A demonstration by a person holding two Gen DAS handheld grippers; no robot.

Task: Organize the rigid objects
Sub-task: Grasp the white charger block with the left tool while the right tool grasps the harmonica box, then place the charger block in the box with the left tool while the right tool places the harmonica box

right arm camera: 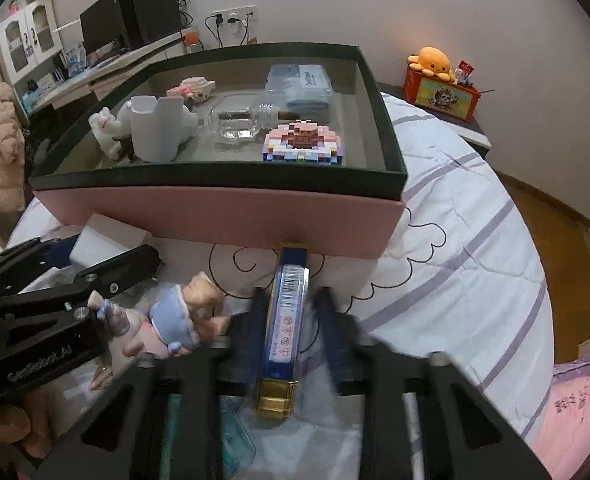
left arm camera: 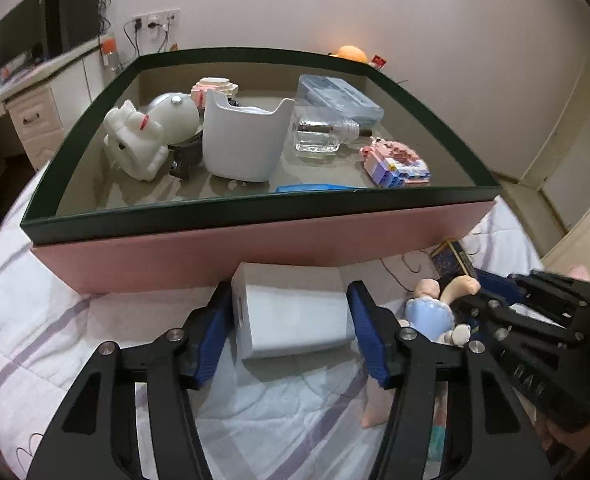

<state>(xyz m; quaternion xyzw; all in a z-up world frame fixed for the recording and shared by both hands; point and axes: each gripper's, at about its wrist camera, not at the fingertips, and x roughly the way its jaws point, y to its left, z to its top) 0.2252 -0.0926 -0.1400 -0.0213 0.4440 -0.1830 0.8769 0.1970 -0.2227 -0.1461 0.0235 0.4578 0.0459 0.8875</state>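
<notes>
Pickup step: left gripper (left arm camera: 291, 328) jaws wide, straddling white box (left arm camera: 291, 312), not clamped. Right gripper (right arm camera: 291, 320) jaws open around blue box (right arm camera: 287, 316). Next: close, lift into tray (left arm camera: 255, 216).

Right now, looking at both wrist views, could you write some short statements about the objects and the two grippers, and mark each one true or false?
1. The white box lies on the bed between the fingers of the left gripper. True.
2. The white box is already inside the tray. False: it lies outside, in front of the tray's pink wall.
3. The right gripper straddles a narrow blue and gold box. True, though its blurred fingers do not show contact.
4. The doll in the blue dress stands upright inside the tray. False: it lies on the bed between the two grippers.
5. A brick model sits in the tray. True.
</notes>
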